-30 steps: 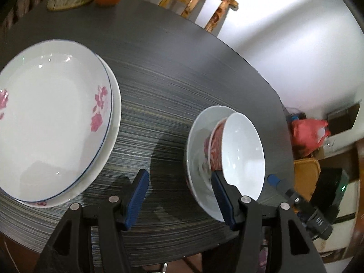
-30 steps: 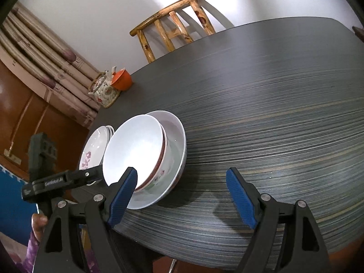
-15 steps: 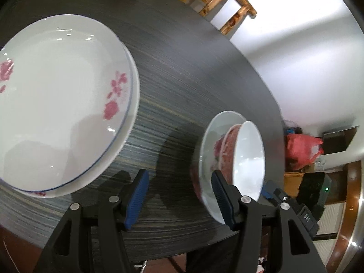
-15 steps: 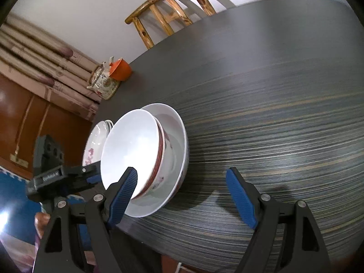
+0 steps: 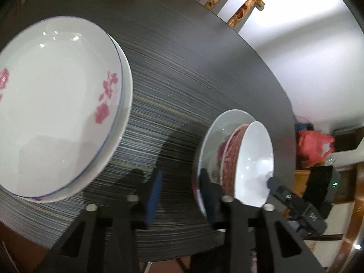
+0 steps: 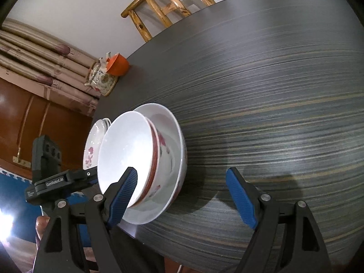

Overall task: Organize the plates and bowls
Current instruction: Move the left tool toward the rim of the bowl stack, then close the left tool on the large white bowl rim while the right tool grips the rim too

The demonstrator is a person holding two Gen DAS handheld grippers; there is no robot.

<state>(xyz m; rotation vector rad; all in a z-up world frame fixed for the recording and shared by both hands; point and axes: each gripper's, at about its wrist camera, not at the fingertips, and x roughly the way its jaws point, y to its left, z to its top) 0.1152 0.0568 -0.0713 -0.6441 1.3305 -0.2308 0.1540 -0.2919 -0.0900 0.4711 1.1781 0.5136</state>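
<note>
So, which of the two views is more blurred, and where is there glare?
Left wrist view: motion blur smears the blue-padded left gripper and the flowered white plates.
Right wrist view: sharper; strong white glare burns out the lower left corner, and the right gripper throws a shadow on the dark striped table.

White plates [image 5: 56, 104] with pink flowers (thin blue rim line), red-patterned bowl [image 6: 157, 159] nested between white ones, dark streaked table [image 6: 273, 91].
</note>
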